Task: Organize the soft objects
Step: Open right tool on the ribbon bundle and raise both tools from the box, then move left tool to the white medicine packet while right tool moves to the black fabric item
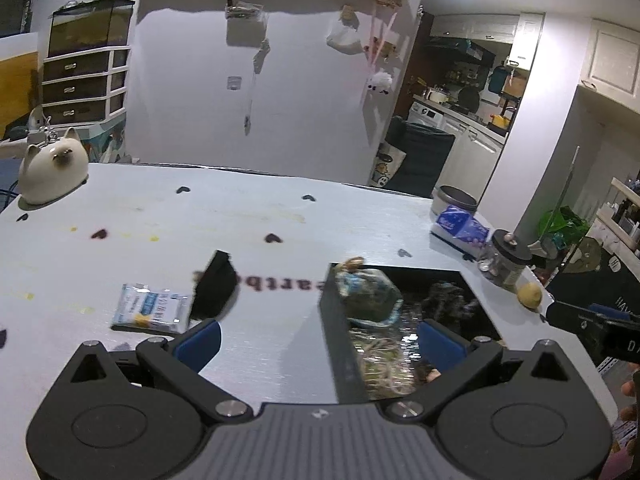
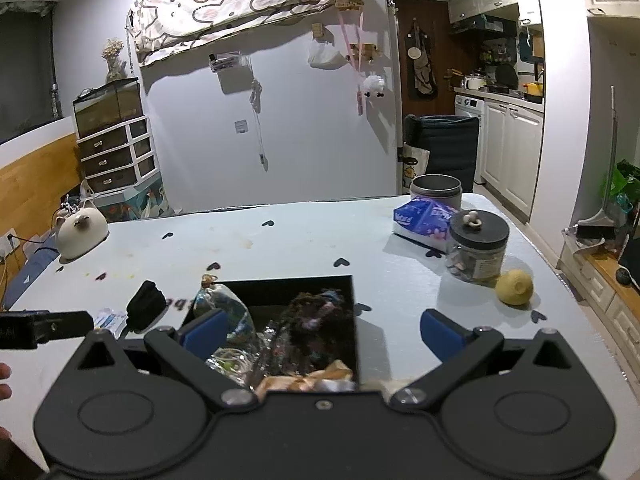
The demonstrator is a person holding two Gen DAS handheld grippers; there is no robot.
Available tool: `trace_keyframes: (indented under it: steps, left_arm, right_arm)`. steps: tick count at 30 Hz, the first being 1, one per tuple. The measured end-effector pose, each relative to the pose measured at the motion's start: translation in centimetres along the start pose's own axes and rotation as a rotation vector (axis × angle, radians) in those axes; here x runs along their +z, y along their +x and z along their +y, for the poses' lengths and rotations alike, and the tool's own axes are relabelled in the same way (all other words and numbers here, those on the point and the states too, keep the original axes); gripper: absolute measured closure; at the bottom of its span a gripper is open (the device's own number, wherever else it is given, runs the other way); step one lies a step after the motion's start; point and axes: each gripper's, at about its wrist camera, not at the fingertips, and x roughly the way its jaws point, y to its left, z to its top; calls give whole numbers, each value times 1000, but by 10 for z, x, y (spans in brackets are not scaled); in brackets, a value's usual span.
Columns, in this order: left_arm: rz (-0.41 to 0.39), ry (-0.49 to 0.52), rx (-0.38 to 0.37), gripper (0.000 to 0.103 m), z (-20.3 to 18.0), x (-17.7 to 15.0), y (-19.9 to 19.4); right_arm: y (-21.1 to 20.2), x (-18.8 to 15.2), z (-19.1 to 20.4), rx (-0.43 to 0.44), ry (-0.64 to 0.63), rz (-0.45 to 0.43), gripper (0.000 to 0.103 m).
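A black open box [image 1: 334,340] [image 2: 304,286] sits on the pale table and holds several soft things: a clear knotted bag [image 1: 366,292] [image 2: 224,306], a dark fluffy item [image 2: 316,320] and a tan ribbon bundle [image 2: 308,378]. A black pouch [image 1: 216,284] [image 2: 146,310] and a white-blue packet [image 1: 150,308] [image 2: 108,318] lie on the table left of the box. My left gripper [image 1: 320,340] is open over the box's left wall. My right gripper [image 2: 320,330] is open and empty above the box's near edge.
A cat-shaped ceramic pot [image 1: 52,170] [image 2: 82,232] stands at the far left. A tissue pack [image 2: 424,220], a metal tin [image 2: 436,190], a black-lidded jar [image 2: 478,246] and a yellow round fruit [image 2: 514,286] stand on the right. The table [image 2: 304,236] ends just beyond them.
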Motion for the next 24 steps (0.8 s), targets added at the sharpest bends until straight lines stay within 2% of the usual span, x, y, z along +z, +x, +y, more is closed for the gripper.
trace_keyframes:
  steps: [15,24]
  left_arm:
    - [34,19,46,0,96,29,17]
    - [127,52,71,0,144,36,57]
  right_arm:
    - [36,9,94,17,0,-16,0]
    - [57,10,142,15,-8,-1,0]
